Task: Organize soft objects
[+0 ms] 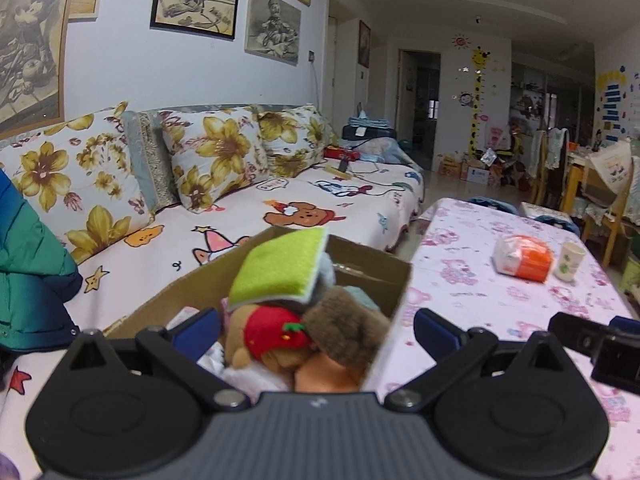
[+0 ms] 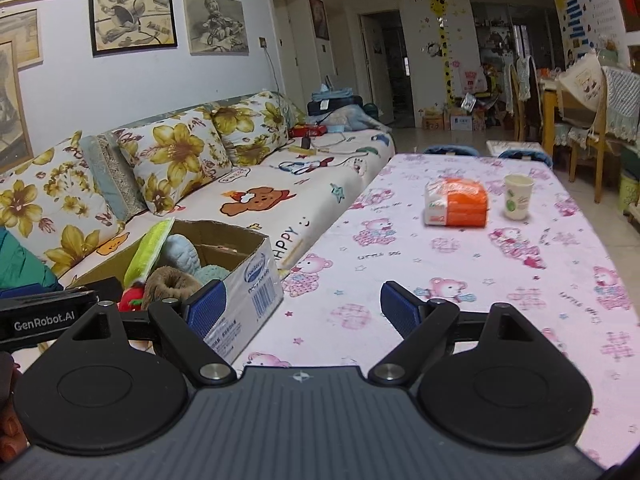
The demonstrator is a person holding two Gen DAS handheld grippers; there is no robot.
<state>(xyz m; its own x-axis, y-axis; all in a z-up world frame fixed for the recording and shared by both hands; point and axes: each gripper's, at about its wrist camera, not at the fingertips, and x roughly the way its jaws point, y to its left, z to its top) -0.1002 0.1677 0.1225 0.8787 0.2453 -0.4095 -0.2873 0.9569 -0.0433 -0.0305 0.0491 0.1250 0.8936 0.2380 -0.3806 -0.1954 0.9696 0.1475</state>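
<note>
Looks close to done: the cardboard box (image 1: 360,264) at the table's left edge is already stuffed with soft stuff. On top is a green-and-white sponge pad (image 1: 280,268) leaning on the far wall, below it a brown plush (image 1: 344,328), a plush with a red strawberry cap (image 1: 276,330), and something pale blue knitted (image 2: 182,254) behind. Nothing soft left out on the pink bear tablecloth (image 2: 440,280) that I can see; only a tissue pack (image 2: 456,204) and a paper cup (image 2: 518,196) sit near the far end, well apart from the box. Whether the tissue pack counts as a soft object to stow is a judgement call; if so, that's the one remaining item. Left gripper (image 1: 316,328) hangs just above the box on its near side, jaws spread wide, nothing pinched; the plush pile shows in the gap between its blue pads (image 1: 196,326) but no contact visible. Right gripper (image 2: 302,304) is over bare tablecloth just right of the box, jaws also released and empty, left pad overlapping the box's printed side in view, touching or not I can't tell. The floral-cushion sofa (image 2: 172,152) behind has clutter at its far end, too small to identify.
</note>
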